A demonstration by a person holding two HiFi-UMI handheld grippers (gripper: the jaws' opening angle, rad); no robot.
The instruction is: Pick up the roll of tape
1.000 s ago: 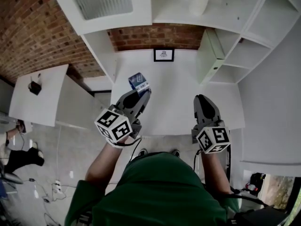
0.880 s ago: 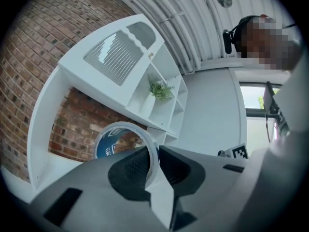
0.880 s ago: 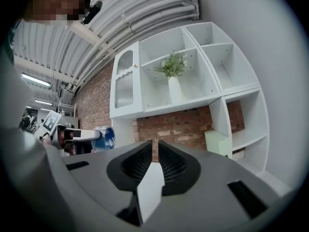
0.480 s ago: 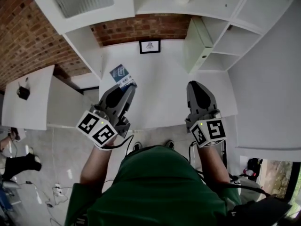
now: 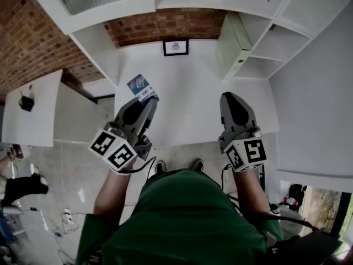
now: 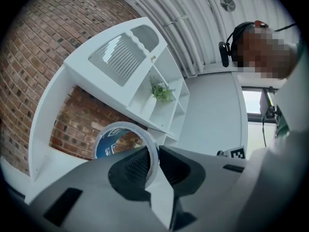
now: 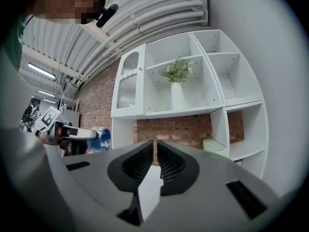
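We hold the roll of tape (image 5: 141, 87) in the left gripper (image 5: 150, 99). In the left gripper view its jaws are closed on the ring's white wall, one pad inside the ring and the other outside. The blue-printed face of the roll stands up past the fingertips. From the head view the roll sits over the left part of the white tabletop (image 5: 190, 101), close to its left edge. Beyond that edge the floor (image 5: 60, 170) drops away.

The right gripper (image 5: 231, 97) is over the tabletop's right part, well apart from the left one, with a wide bare stretch of white between them. In the right gripper view its jaws stand only a thin slit apart, and nothing is in the slit.

A small framed picture (image 5: 175, 47) leans at the far edge of the tabletop, against the brick wall (image 5: 165, 25). It is well ahead of both grippers. White shelving (image 5: 259, 48) closes in the far right corner, and a white upright panel (image 5: 102, 54) bounds the far left. The near edge runs just under both grippers. A separate white side table (image 5: 33, 120) stands off to the left, across the gap.
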